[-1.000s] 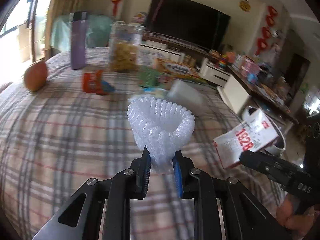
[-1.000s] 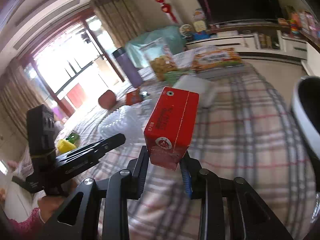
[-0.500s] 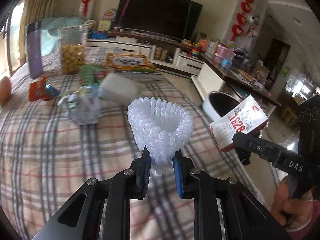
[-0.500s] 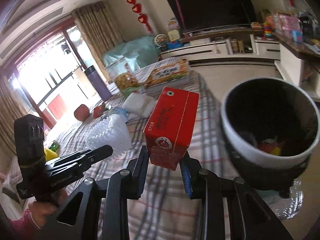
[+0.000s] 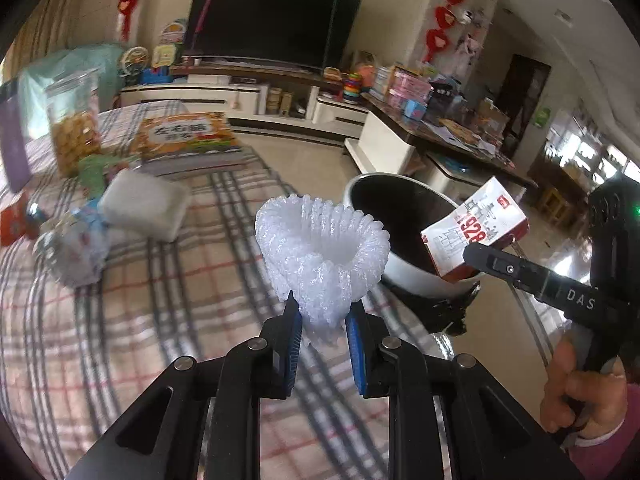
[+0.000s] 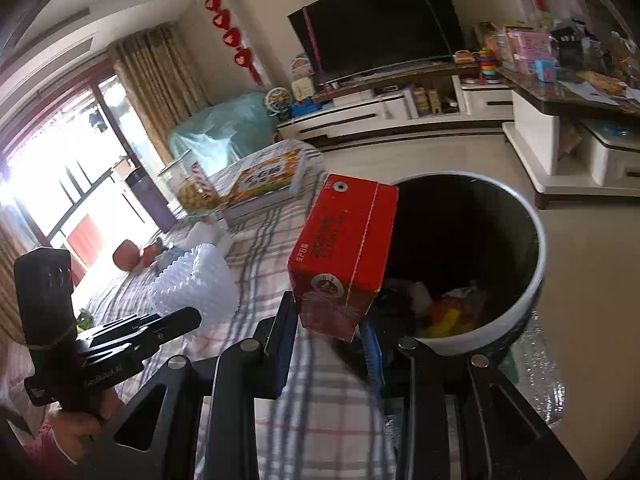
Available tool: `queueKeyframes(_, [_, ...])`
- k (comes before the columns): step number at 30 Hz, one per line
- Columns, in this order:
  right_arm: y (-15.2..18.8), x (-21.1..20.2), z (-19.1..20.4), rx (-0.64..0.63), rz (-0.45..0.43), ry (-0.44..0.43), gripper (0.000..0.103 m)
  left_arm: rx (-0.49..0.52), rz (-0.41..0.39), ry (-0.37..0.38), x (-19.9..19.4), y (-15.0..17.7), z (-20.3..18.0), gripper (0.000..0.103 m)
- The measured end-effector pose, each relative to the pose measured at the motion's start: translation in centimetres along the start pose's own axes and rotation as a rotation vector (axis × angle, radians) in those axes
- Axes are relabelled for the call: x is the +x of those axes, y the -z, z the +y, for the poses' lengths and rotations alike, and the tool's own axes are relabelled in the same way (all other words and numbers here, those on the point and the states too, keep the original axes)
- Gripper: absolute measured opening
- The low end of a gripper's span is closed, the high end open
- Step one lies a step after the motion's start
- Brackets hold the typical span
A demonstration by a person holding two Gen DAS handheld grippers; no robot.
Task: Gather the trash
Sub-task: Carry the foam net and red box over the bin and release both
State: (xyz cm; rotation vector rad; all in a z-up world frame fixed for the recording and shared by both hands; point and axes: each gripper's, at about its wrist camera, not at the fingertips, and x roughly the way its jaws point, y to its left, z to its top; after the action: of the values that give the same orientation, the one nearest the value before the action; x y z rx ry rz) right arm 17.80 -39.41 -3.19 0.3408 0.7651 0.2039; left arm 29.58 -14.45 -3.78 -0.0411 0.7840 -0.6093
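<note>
My left gripper [image 5: 322, 320] is shut on a white foam fruit net [image 5: 324, 252], held above the edge of the plaid-covered table [image 5: 120, 320]. My right gripper [image 6: 328, 320] is shut on a red drink carton [image 6: 344, 256], which hangs just left of the white trash bin [image 6: 536, 272] with a dark inside and some litter at its bottom. In the left wrist view the same carton [image 5: 476, 228] shows its white side over the bin [image 5: 404, 272], with the right gripper's body [image 5: 560, 288] beside it. The right wrist view shows the foam net [image 6: 196, 284] and the left gripper [image 6: 172, 320] at lower left.
On the table lie a white foam block [image 5: 144, 204], a crumpled clear wrapper [image 5: 72, 244], a colourful book [image 5: 188, 140], a snack jar [image 5: 76, 124] and a purple bottle [image 5: 12, 140]. A TV stand [image 5: 248, 96] and a cluttered side counter [image 5: 440, 128] stand beyond. A person's hand [image 5: 576, 384] holds the right gripper.
Both grippers swung to the right along the table toward the bin, which has come into view and grown larger. The foam net and the carton stay held as before.
</note>
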Motion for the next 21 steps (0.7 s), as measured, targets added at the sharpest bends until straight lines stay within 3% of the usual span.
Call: queueKeyframes(21, [-1.9,0.9,-5.8,0.091,0.069,0.054,0.031,0.067,0.038,0.038,5.5,-3.4,-5.2,0.020])
